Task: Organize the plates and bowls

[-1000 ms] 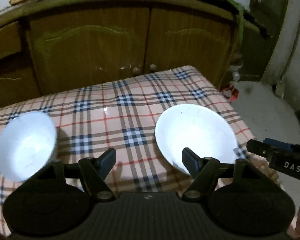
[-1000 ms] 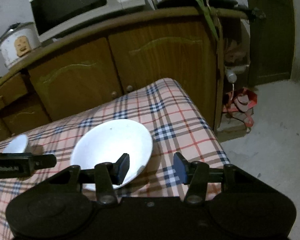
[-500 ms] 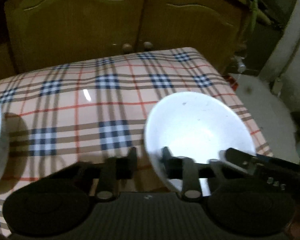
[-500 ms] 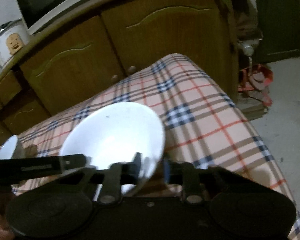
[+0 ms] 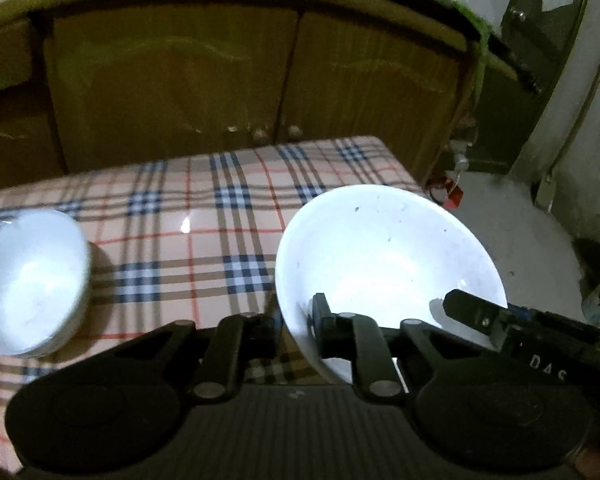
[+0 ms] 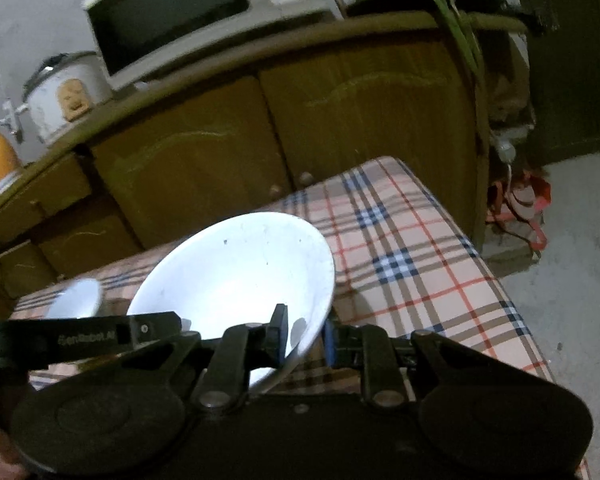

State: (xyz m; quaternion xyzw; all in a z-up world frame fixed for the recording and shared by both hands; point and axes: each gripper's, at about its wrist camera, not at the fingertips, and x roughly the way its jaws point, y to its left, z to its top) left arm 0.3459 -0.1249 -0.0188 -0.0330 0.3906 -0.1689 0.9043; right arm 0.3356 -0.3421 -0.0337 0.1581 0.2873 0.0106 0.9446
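- White plate (image 5: pixel 388 256) is now being gripped at its near rim from both sides, where a second ago both sets of jaws were standing apart from it.
- It is being pinched by the left gripper (image 5: pixel 296 320) on its left edge and by the right gripper (image 6: pixel 306 336) on its right edge, both clenched on the rim.
- It is being held tilted just above the checked worktop (image 5: pixel 204 208), so a two-handed lift is judged to be under way.
- One plate and one bowl (image 5: pixel 28 280) are being counted, the bowl resting well apart at the left.
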